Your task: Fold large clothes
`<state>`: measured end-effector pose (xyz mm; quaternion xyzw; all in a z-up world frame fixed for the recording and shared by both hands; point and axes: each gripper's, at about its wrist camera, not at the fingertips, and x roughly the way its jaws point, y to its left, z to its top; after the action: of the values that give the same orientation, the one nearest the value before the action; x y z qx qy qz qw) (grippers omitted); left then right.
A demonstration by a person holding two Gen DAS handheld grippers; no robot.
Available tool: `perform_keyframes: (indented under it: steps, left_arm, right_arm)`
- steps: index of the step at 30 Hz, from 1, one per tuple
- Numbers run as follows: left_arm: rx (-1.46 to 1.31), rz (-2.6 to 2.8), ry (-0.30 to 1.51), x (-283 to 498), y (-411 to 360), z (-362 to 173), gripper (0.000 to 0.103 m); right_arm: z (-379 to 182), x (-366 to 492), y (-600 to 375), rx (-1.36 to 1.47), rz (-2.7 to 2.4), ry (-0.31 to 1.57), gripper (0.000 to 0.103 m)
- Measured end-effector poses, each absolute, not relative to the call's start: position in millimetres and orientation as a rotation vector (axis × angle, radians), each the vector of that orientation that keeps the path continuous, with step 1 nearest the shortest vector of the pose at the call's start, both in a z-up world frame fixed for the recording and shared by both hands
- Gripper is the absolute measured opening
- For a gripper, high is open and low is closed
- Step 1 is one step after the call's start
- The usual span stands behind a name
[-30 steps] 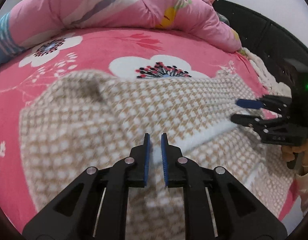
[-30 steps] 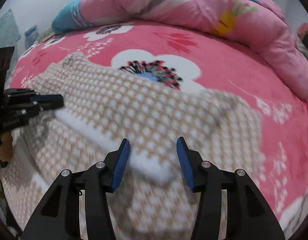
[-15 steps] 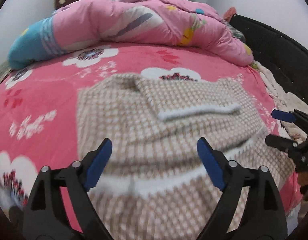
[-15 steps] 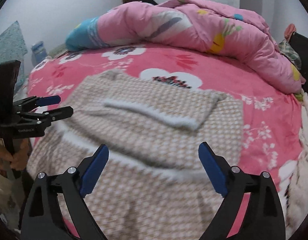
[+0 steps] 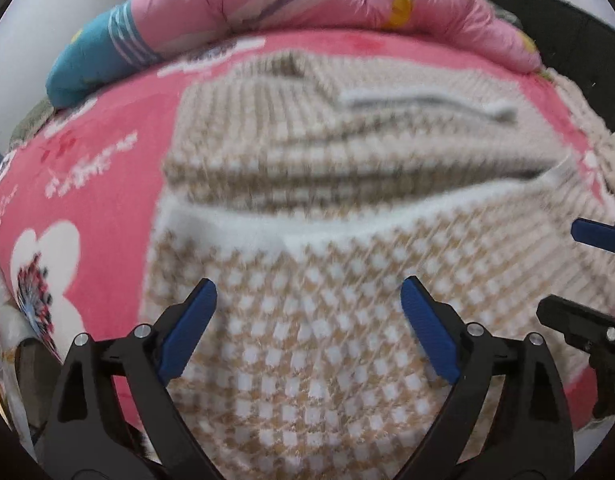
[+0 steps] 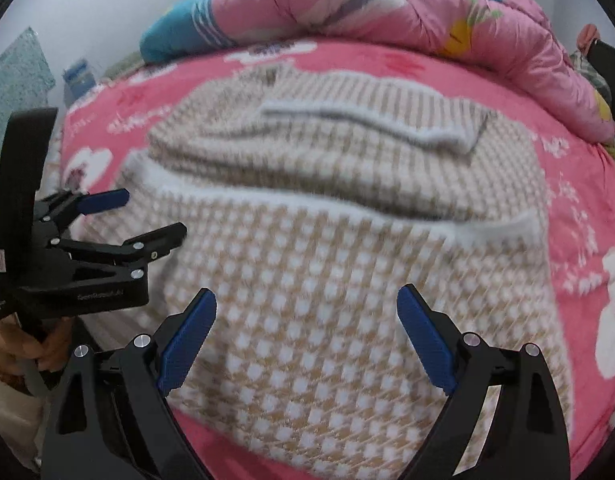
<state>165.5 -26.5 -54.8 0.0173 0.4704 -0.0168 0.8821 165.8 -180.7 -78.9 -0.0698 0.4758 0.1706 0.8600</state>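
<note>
- A big beige-and-white checked garment (image 5: 327, 320) lies spread on the bed, over a bright pink bedspread (image 5: 107, 152) printed with white flowers.
- The garment is partly folded: a sleeve with a white cuff (image 6: 367, 120) lies crosswise over its far half, and a fluffy white band (image 5: 307, 228) runs across the middle where one layer lies over the other.
- Its near half drapes toward the bed's front edge, right under both grippers.
- The left gripper (image 5: 307, 332) hangs above that near half, pointing steeply down. Its jaws have just been opening and now stand wide; nothing is between the blue pads, which are clear of the cloth.
- The right gripper (image 6: 307, 332) hovers just as steeply over the same part of the garment, beside the left one. Its jaws have also just been opening and stand wide, with nothing held.
- From the right wrist view the left gripper (image 6: 119, 220) shows side-on at the garment's left edge, jaws plainly apart, with a hand (image 6: 23, 348) gripping its handle below.
- From the left wrist view the tips of the right gripper (image 5: 587, 272) poke in at the right edge, likewise apart.
- At the back of the bed a rolled-up pink quilt (image 6: 387, 4) with a teal end (image 6: 179, 24) lies along the far side, clear of the garment.
- Both pictures are blurred, so the weave's finer detail cannot be made out.
</note>
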Motion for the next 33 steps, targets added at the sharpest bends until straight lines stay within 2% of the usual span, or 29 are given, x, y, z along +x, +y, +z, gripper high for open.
perform_keyframes:
  steps: [4,13,20,30,33]
  left_arm:
    - [-0.02,-0.032,0.953,163,-18,-59,0.096]
    - [-0.022,-0.026,0.951,159,-19,-59,0.096]
    - [0.0,-0.041,0.92,153,-16,-59,0.096]
    - [-0.066,-0.062,0.673,103,27,-32,0.095]
    - [-0.098,-0.071,0.681,109,46,-35,0.094]
  right_arm:
    - [-87,168,-190,-0.062,0.355,1.026,0.093]
    - [-74,163,-198,0.036,0.385,0.989,0.094]
    - [-88,164,-199,0.016,0.37,1.026,0.094]
    - [-90,164,-203,0.024,0.386,1.019,0.095]
    - [-90,164,-200,0.023,0.387,1.019,0.095]
